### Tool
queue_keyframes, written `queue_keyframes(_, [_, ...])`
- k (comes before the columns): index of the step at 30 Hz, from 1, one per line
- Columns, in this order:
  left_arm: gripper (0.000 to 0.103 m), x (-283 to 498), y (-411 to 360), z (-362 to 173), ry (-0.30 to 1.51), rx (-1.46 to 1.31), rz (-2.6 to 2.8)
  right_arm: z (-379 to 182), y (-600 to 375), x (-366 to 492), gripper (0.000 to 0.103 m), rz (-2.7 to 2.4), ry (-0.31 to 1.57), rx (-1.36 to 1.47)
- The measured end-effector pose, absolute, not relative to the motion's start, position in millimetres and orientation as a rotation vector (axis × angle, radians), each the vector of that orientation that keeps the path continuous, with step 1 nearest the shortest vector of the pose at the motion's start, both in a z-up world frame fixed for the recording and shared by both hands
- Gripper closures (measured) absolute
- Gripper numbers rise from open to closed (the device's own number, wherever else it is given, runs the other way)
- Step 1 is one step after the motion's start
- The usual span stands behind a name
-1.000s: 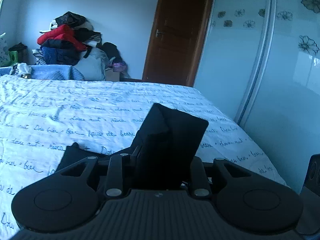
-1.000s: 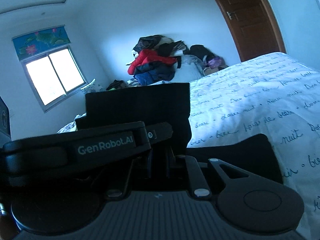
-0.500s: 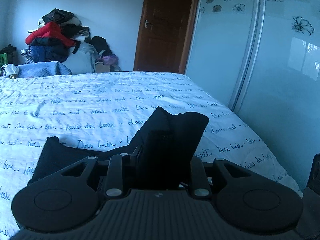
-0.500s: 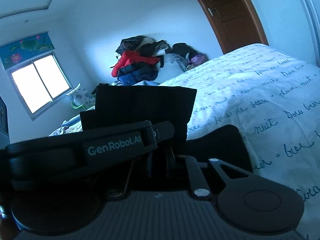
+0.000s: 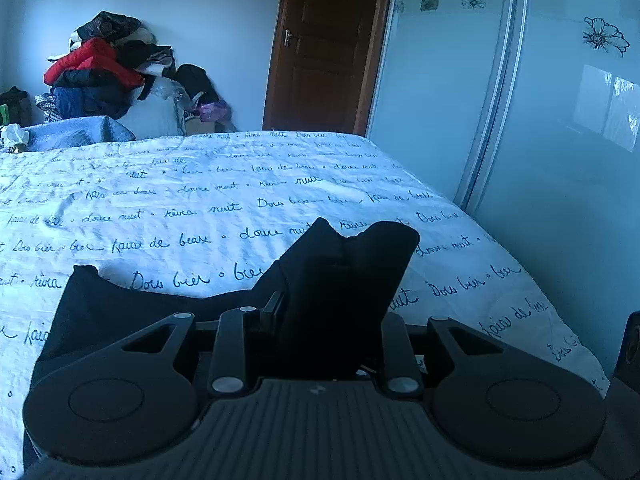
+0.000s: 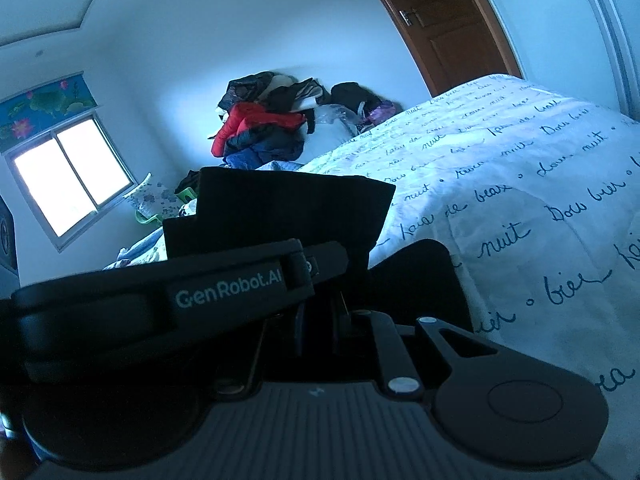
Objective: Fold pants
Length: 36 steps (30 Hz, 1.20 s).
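While both of my hands hang over the bed [image 5: 208, 200] with its white cover printed in dark handwriting, my left gripper [image 5: 340, 280] has its jaws pinching a bunched fold of the black fabric pants [image 5: 120, 312], which stands up between them. Left of that, more of the same cloth lies spread flat on the cover. Behind the bed, a heap of red, navy and black clothes [image 5: 100, 72] sits against the pale wall, with a brown wooden door [image 5: 324, 48] further right and a glossy wardrobe panel with flower outlines [image 5: 560, 120] beyond it. My right gripper [image 6: 320, 300], its jaws pressed nearly together, clamps another thick folded edge of the pants [image 6: 288, 208], held upright above the cover.
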<state>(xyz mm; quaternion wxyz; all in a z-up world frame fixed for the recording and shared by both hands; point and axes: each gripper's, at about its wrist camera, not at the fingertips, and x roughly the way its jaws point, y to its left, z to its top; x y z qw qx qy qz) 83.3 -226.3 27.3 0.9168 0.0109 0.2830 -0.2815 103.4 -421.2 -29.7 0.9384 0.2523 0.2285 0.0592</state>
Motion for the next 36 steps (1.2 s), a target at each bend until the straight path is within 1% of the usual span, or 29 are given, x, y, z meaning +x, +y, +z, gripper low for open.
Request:
queue_keyframes(8, [0.072, 87, -239, 22, 0.589, 0.026, -0.585, -34, -429, 104, 0.090, 0.101, 0.473, 0.542])
queue_keyframes(11, [0.072, 91, -245, 15, 0.625, 0.029, -0.591, -38, -433, 105, 0.090, 0.079, 0.500, 0.553])
queue_keyframes(18, [0.068, 92, -252, 5, 0.673, 0.048, -0.607, -39, -442, 96, 0.088, 0.033, 0.558, 0.484])
queue_keyframes(20, [0.062, 92, -252, 4, 0.681, 0.049, -0.620, -38, -450, 87, 0.087, 0.017, 0.554, 0.472])
queue_keyframes(22, [0.050, 92, -253, 4, 0.697, 0.040, -0.638, -36, -461, 75, 0.087, -0.026, 0.554, 0.452])
queue_keyframes(24, [0.042, 92, -253, 3, 0.710, 0.029, -0.658, -33, -472, 61, 0.087, -0.095, 0.543, 0.414])
queue_keyframes(25, [0.040, 91, -253, 3, 0.717, 0.028, -0.662, -29, -477, 52, 0.087, -0.139, 0.535, 0.388])
queue_keyframes(27, [0.039, 89, -252, 4, 0.731, 0.023, -0.676, -20, -489, 32, 0.087, -0.249, 0.500, 0.327])
queue_keyframes(28, [0.036, 88, -250, 5, 0.734, 0.017, -0.690, -13, -495, 22, 0.087, -0.312, 0.480, 0.288])
queue_keyframes(29, [0.034, 87, -247, 7, 0.737, 0.009, -0.707, -5, -498, 13, 0.087, -0.397, 0.458, 0.220])
queue_keyframes(31, [0.024, 83, -237, 14, 0.737, -0.018, -0.756, 10, -496, 1, 0.087, -0.591, 0.430, 0.020])
queue_keyframes(33, [0.022, 78, -225, 22, 0.721, -0.031, -0.777, 23, -486, -7, 0.086, -0.731, 0.388, -0.170])
queue_keyframes(34, [0.021, 76, -218, 25, 0.709, -0.033, -0.786, 29, -483, -11, 0.084, -0.745, 0.364, -0.201])
queue_keyframes(36, [0.019, 74, -201, 31, 0.679, -0.024, -0.763, 40, -480, -16, 0.066, -0.657, 0.321, -0.119])
